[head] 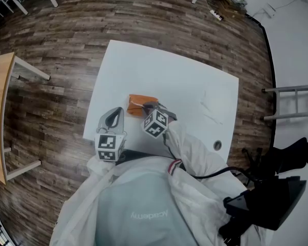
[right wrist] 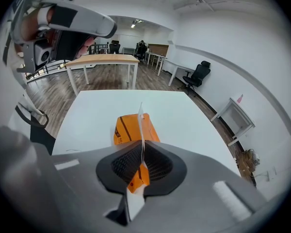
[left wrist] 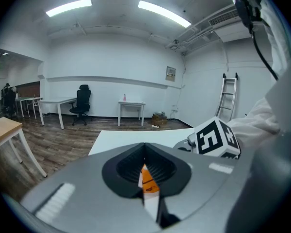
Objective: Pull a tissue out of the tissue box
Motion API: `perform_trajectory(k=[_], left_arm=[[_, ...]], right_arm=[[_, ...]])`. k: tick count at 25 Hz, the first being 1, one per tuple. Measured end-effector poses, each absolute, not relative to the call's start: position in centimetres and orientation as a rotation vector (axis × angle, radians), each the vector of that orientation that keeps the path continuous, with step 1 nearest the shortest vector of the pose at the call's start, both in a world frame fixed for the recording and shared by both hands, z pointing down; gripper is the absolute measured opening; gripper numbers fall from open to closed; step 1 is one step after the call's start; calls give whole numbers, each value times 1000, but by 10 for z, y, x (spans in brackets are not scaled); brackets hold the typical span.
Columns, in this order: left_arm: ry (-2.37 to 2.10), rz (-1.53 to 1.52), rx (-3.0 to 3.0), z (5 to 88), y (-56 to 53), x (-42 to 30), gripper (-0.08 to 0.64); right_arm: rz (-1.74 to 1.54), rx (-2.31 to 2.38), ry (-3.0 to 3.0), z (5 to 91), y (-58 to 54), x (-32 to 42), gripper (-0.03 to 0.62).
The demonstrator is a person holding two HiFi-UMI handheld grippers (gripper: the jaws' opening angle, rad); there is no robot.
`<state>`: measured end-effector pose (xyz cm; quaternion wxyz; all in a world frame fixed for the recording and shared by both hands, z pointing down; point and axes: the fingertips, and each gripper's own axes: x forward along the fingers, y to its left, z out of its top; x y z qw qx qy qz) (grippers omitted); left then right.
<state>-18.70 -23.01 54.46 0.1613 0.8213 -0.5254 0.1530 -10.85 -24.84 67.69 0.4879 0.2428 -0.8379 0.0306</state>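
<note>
Right gripper [right wrist: 141, 148], low centre of its view, clamped shut on one white tissue [right wrist: 140, 116] rising from one orange tissue box [right wrist: 128, 130]. Box at centre of one white table [head: 195, 86]. Left gripper [left wrist: 145, 148], second of two: jaws pressed together, lower left of box in head view.

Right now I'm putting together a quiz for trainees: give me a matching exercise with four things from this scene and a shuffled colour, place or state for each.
Things:
1. tissue box
2. tissue
3. left gripper
4. side table

States:
A. light wood, standing on the floor
B. jaws together, left of the box
C. orange, lying on the white table
D. pinched in the right gripper's jaws

Pairs: 1-C, 2-D, 3-B, 4-A
</note>
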Motion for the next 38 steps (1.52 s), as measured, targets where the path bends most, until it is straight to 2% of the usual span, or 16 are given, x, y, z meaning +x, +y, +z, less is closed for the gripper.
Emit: perform_trajectory(k=[14,27,38], left_arm=[[-1428,478,2344,563,-229,-176,0],[-1290,529,2359,610,-230,-136,0],[-1235,518,2380,635,-239,-116,0]], right_arm=[[64,598,-2034,673,-249,-106,5],[79,646,-2054,656,-250,-99,5],[293,722,-2116,640,-245,-96,5]])
